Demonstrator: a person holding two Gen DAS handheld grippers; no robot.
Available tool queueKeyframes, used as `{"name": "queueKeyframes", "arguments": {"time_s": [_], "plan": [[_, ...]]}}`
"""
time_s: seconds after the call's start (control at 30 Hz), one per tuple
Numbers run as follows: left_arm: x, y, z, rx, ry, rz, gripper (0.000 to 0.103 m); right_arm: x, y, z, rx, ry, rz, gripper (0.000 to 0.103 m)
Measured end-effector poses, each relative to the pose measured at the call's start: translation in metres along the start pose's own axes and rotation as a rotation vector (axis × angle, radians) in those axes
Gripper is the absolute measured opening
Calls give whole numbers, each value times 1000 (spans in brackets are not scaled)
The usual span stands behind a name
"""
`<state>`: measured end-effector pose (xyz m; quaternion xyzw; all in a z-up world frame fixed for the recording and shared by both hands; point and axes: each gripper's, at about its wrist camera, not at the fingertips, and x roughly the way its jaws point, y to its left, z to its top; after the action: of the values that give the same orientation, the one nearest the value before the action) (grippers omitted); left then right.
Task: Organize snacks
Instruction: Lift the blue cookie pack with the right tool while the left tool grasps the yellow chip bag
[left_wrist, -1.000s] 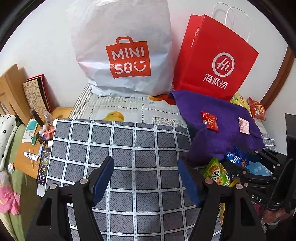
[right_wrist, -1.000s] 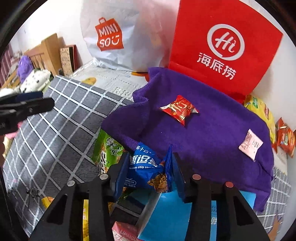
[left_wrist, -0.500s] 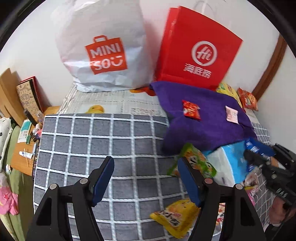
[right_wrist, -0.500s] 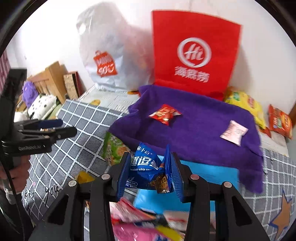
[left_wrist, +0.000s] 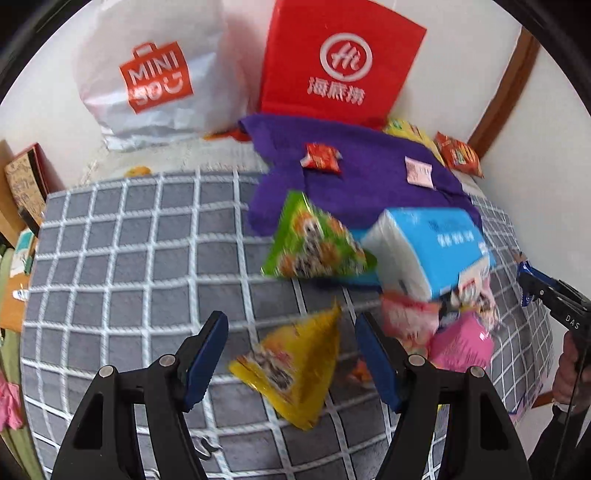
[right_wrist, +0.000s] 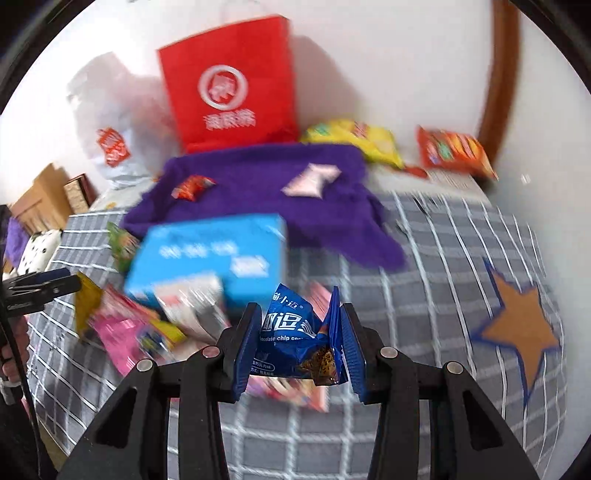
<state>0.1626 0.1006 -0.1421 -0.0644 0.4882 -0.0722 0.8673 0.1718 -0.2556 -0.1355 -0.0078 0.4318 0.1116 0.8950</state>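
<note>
covering the bed, a grey checked blanket (left_wrist: 129, 266); left tongs (left_wrist: 291, 354) wide, right tongs (right_wrist: 297, 332) gripping blue cookie packet (right_wrist: 295, 332).

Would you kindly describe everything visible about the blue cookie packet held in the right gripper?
The blue cookie packet is a small, glossy foil-like wrapper, dark blue with white Chinese characters and the English words "chocolate chip" beneath, plus a picture of a brown cookie near its lower right corner. It looks crumpled and puffed, with one sealed edge standing up on the right. The right gripper clamps it from both sides between blue ribbed fingers, holding it lifted above the grey checked blanket, touching nothing else. The view is motion-blurred.
</note>
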Motion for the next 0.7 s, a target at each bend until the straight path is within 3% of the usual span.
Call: {"name": "queueKeyframes", "arguments": {"time_s": [0.4, 0.5, 0.7], "plan": [[36, -8, -20, 16, 39, 103, 69, 24, -25, -58, 32, 80, -36, 44], [35, -12, -21, 26, 10, 131, 60, 28, -27, -63, 27, 83, -32, 51], [28, -14, -21, 22, 2, 130, 57, 18, -31, -72, 8, 84, -17, 63]]}}
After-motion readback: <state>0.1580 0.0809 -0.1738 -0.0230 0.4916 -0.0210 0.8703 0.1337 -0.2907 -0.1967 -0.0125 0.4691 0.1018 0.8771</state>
